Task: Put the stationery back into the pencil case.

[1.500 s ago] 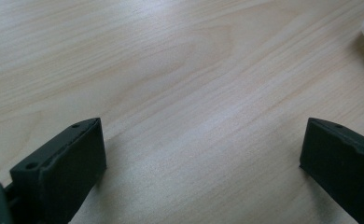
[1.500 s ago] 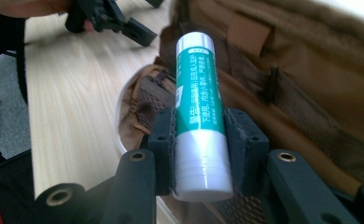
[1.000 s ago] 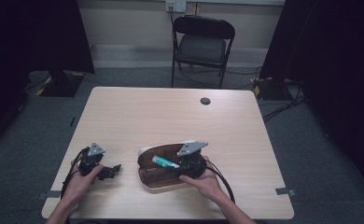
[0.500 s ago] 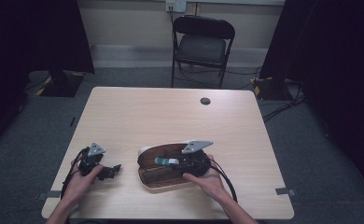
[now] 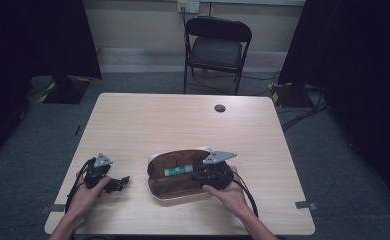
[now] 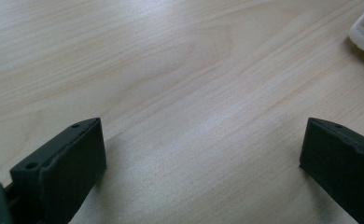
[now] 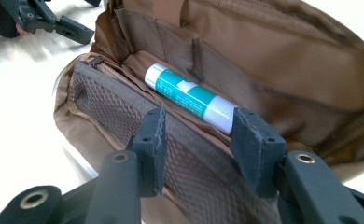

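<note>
Glue stick (image 7: 189, 98): smooth teal-white cylinder in brown fabric pouch (image 7: 273, 60).

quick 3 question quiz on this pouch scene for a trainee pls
1. True or false: the glue stick lies inside the open brown pouch.
2. Which tongs sit at the pouch: A left tongs, B right tongs?
3. What rests between the left tongs' jaws?

Key:
1. True.
2. B; the right tongs' jaws have just been opening, and they stand apart in front of the stick without gripping it.
3. Nothing, just bare table.
</note>
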Tool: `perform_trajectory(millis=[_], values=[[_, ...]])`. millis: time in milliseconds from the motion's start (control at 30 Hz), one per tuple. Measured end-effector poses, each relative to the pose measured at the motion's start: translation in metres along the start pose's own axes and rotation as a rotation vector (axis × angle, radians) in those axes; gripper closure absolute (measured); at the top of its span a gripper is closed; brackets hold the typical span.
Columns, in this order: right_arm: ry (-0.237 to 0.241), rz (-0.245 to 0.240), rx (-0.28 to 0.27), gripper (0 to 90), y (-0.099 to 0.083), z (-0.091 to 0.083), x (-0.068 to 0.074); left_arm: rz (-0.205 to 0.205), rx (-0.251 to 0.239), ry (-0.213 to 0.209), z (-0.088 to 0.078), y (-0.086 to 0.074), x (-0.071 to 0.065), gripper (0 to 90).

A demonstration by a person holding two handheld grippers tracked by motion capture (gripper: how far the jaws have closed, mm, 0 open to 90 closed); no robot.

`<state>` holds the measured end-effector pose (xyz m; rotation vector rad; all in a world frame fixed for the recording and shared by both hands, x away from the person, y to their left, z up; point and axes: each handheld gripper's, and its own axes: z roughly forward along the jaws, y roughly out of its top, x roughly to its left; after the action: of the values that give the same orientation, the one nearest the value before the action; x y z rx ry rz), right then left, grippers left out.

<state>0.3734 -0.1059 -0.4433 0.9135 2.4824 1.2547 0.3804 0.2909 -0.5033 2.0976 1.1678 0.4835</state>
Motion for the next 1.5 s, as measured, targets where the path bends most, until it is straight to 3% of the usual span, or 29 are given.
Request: perform_trajectory(millis=[667,1133,1300,1500], values=[[-0.057,0.07,-0.073,55.4,-0.009,-0.035,-0.03,0.005,0.001,0.001,0.0,0.0,0.0,0.0],[-0.141,0.145,-0.127,52.6,-0.017,-0.063,-0.061,0.002,0.0,0.001,0.0,0.0,0.0,0.0],[-0.172,0.16,-0.125,49.9,-0.023,-0.065,-0.07,0.001,0.0,0.0,0.0,0.0,0.0,0.0],[-0.225,0.211,-0.106,44.8,-0.037,-0.066,-0.089,0.002,0.0,0.0,0.0,0.0,0.0,0.0]])
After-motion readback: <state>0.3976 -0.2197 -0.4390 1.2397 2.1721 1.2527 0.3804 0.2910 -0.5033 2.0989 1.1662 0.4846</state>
